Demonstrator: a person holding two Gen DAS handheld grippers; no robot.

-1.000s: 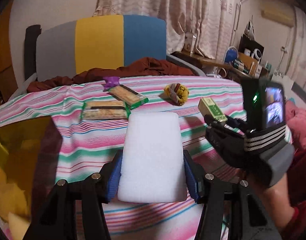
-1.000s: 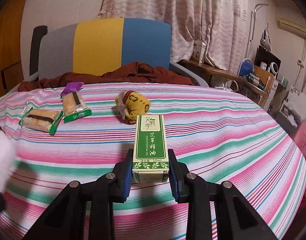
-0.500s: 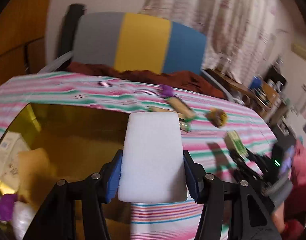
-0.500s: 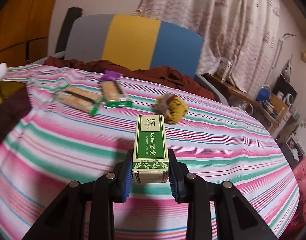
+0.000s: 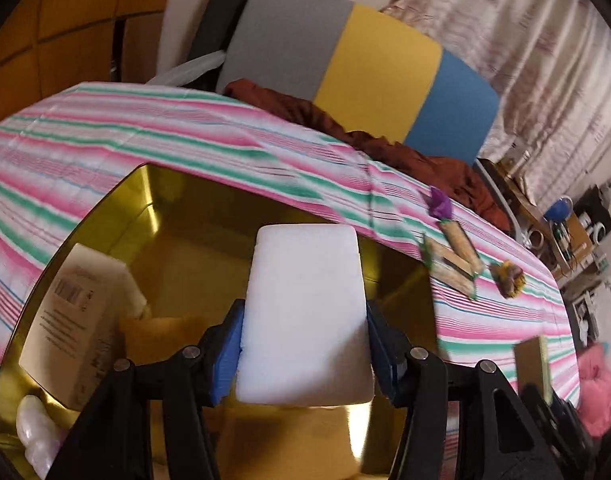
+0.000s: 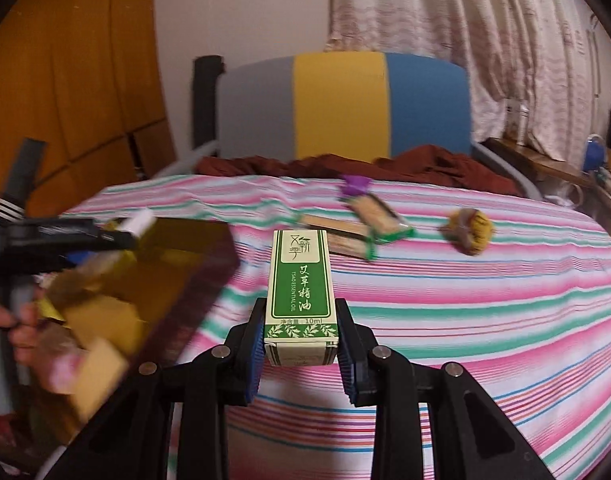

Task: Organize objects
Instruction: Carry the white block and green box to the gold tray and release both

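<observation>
Your right gripper (image 6: 301, 354) clamps the green oil box (image 6: 300, 292) above the striped cloth (image 6: 465, 300). To the left, your left gripper (image 6: 117, 236) holds a white block (image 6: 139, 220) over the gold bin (image 6: 153, 280). Snack packets (image 6: 357, 228) lie farther off.

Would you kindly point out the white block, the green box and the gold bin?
white block (image 5: 305, 312), left wrist view, middle of its face
green box (image 6: 299, 276), right wrist view, its green label
gold bin (image 5: 145, 200), left wrist view, inner wall
</observation>
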